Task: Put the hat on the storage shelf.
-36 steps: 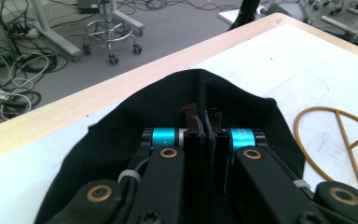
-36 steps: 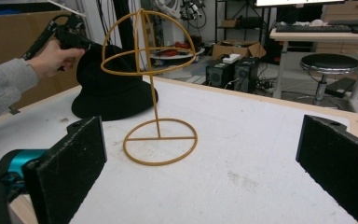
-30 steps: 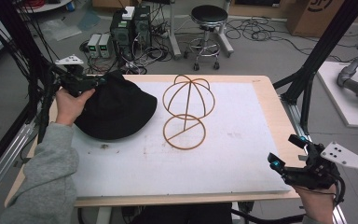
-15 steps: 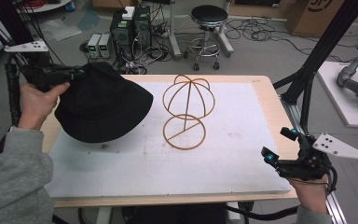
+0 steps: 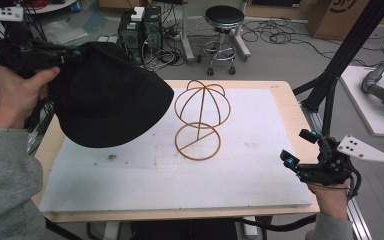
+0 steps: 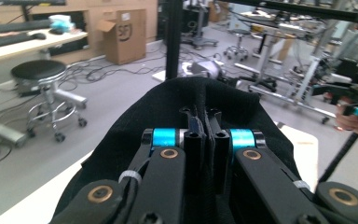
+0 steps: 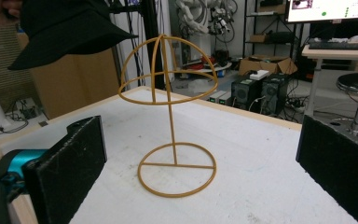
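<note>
A black hat (image 5: 105, 97) hangs in the air over the table's left side, clear of the mat. My left gripper (image 5: 72, 54) is shut on its brim; in the left gripper view the jaws pinch the black fabric (image 6: 205, 100) together. The hat (image 7: 65, 28) also shows at the upper left of the right gripper view. A tan wire hat stand (image 5: 200, 120) rises upright from its ring base at the middle of the white mat, bare. My right gripper (image 5: 298, 149) rests open near the table's right front corner, facing the stand (image 7: 170, 116), with nothing between its pads.
The white mat (image 5: 250, 165) covers most of the wooden table (image 5: 290, 100). Black frame posts (image 5: 345, 55) rise at the right rear. A stool (image 5: 224, 30) and computer cases (image 5: 140, 25) stand on the floor behind the table.
My left hand has lifted the hat off the mat, up and toward the left rear. The right gripper has barely shifted.
</note>
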### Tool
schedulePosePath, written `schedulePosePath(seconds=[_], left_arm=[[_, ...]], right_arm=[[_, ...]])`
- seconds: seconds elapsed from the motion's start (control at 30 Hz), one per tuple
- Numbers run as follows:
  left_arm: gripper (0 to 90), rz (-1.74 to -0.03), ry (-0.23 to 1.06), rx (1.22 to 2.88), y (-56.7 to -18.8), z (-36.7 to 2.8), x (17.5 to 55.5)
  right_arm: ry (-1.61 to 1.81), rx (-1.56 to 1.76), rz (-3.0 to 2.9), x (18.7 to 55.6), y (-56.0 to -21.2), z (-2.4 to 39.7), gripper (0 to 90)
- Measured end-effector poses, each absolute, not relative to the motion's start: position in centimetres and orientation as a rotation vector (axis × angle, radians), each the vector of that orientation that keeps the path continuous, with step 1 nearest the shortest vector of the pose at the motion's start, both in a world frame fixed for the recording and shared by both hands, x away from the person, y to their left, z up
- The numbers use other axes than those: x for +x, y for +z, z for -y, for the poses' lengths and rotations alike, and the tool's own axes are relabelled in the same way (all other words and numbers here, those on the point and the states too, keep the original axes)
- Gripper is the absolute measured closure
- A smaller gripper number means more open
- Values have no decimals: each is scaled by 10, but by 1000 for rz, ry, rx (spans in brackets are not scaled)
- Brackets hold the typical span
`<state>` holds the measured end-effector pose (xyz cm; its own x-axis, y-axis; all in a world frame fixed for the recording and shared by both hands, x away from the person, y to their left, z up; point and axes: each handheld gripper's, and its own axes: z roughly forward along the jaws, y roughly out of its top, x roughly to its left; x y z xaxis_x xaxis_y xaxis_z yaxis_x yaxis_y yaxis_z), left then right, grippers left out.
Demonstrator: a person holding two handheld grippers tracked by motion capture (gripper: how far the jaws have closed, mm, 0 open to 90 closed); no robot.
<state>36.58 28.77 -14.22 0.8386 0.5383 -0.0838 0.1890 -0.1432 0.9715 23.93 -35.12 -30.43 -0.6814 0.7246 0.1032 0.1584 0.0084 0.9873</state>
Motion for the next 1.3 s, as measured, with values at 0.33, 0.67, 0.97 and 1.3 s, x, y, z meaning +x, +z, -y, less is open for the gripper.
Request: schedulePosePath(seconds=[0.33, 0.67, 0.97, 1.3], left_arm=[[880, -452, 289, 1752, -114, -225, 377], [879, -413, 260, 1814, -118, -161, 405], [879, -380, 201, 1870, -144, -103, 428], [877, -337, 173, 1960, -169, -56, 436]], right_arm=[[1727, 901, -1832, 236, -302, 357, 11], [1737, 913, -1805, 229, -302, 365, 11], [1732, 924, -1791, 222, -302, 373, 11], [1725, 944, -1774, 214, -303, 379, 11]])
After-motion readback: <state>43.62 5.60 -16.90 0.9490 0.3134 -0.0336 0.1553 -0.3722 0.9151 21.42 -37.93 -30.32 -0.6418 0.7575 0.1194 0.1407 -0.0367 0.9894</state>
